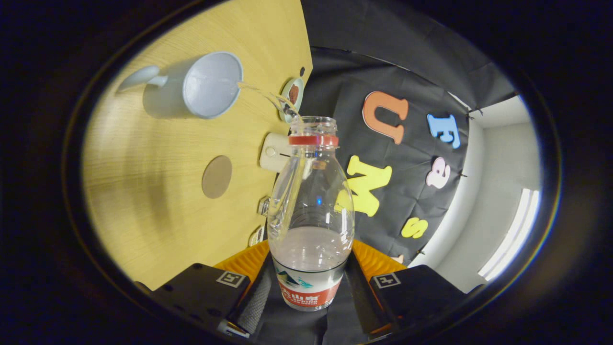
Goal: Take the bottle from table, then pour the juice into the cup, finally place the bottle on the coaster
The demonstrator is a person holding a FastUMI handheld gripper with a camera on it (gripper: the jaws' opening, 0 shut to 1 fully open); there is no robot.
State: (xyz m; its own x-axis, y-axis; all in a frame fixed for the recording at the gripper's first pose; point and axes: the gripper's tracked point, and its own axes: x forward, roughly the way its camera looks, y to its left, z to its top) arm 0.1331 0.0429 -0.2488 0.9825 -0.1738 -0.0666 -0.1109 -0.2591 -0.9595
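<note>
My gripper (309, 297) is shut on a clear plastic bottle (311, 211) with a red neck ring, both fingers pressing its labelled lower part. The bottle is uncapped and tipped over toward the table. A thin clear stream (268, 98) runs from its mouth into the pale blue cup (210, 86), which stands beyond the fingers on the wooden table (143, 182). Liquid still sits in the bottle's lower half. The round brown coaster (217, 177) lies flat on the table between the cup and my fingers, apart from both.
A small round dish (293, 95) with something dark in it lies near the table's edge by the bottle mouth. A cream-coloured block (274, 152) and small clear items (263, 206) lie along that same edge. The black cloth wall hangs past the table.
</note>
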